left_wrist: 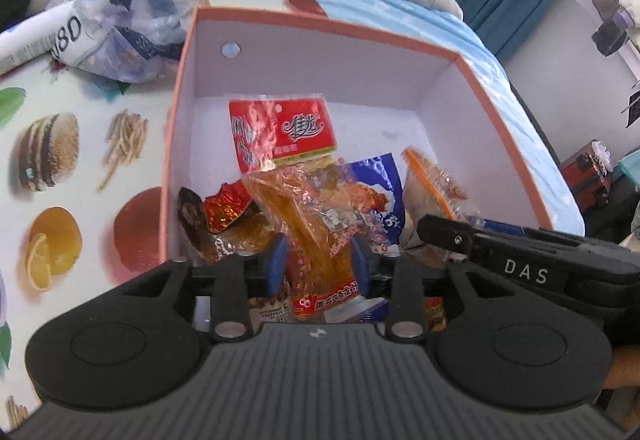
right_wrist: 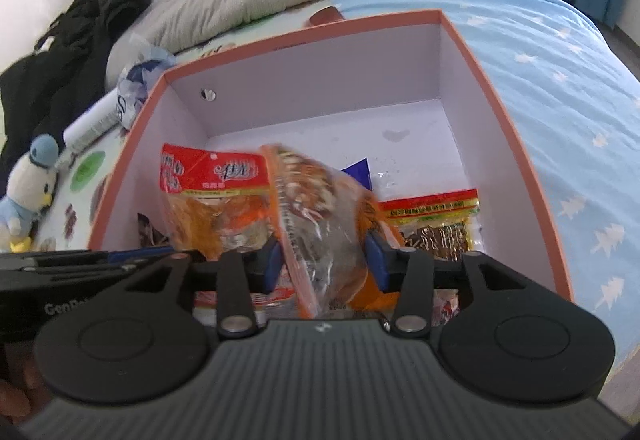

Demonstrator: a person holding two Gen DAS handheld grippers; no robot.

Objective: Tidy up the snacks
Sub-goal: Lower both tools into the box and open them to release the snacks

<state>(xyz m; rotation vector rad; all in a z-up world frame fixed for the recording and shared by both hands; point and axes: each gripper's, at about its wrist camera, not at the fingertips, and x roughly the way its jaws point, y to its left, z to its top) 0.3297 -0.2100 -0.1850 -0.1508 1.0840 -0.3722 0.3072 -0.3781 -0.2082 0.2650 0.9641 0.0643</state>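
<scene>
White letters "DAS" are showing on the black gripper arm [left_wrist: 532,272] reaching in from the right. "GenRo" — cut off there — is showing on the black arm [right_wrist: 60,306] at the near left. "8D" is standing on a white packet [left_wrist: 44,35] at the far left. Chinese print on the red snack packet [left_wrist: 280,129] is staying unreadable.

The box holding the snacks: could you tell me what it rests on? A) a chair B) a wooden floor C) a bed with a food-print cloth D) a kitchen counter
C: the box sits on a food-print cloth spread over the bed.
</scene>
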